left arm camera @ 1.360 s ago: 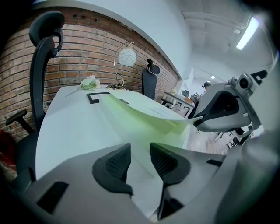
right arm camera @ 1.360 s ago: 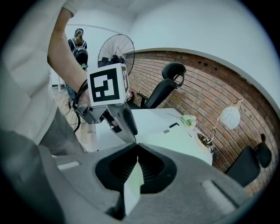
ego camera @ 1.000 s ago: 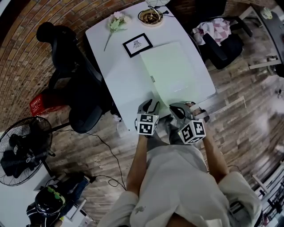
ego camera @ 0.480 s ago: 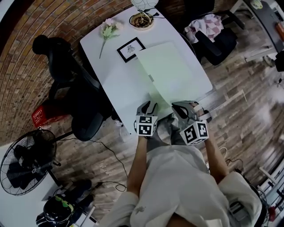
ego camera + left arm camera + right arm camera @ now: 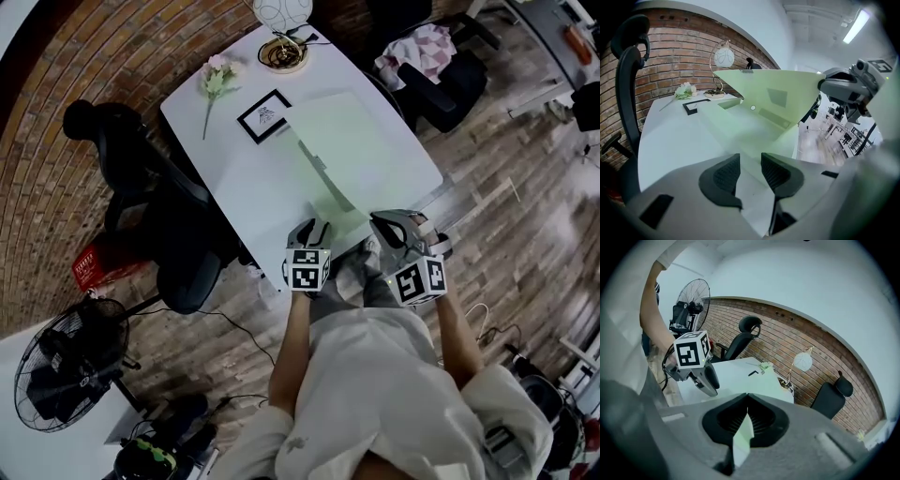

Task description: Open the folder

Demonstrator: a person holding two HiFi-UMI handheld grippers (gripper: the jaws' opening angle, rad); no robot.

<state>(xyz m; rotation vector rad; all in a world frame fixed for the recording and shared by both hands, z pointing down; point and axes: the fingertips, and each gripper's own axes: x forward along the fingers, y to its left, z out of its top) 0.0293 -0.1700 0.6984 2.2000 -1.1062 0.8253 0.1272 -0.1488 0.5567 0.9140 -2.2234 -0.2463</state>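
folder (image 5: 352, 141): one, cover raised off the table (image 5: 244, 187)
your right gripper (image 5: 392, 223): fingers clamped on cover edge
your left gripper (image 5: 314, 228): fingers apart

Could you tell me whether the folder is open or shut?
Partly open: right gripper pinches the folder's cover, raised at an angle off the lower leaf.

Folder (image 5: 342, 150): thin, smooth pale-green sheet of slight sheen, probably plastic. Worktop (image 5: 244, 178): smooth, matt white. Wall (image 5: 670, 61): rough brick. Floor (image 5: 506, 234): wood planks. Left gripper (image 5: 750, 161): matt grey plastic shell, ribbed black pads (image 5: 724, 176).
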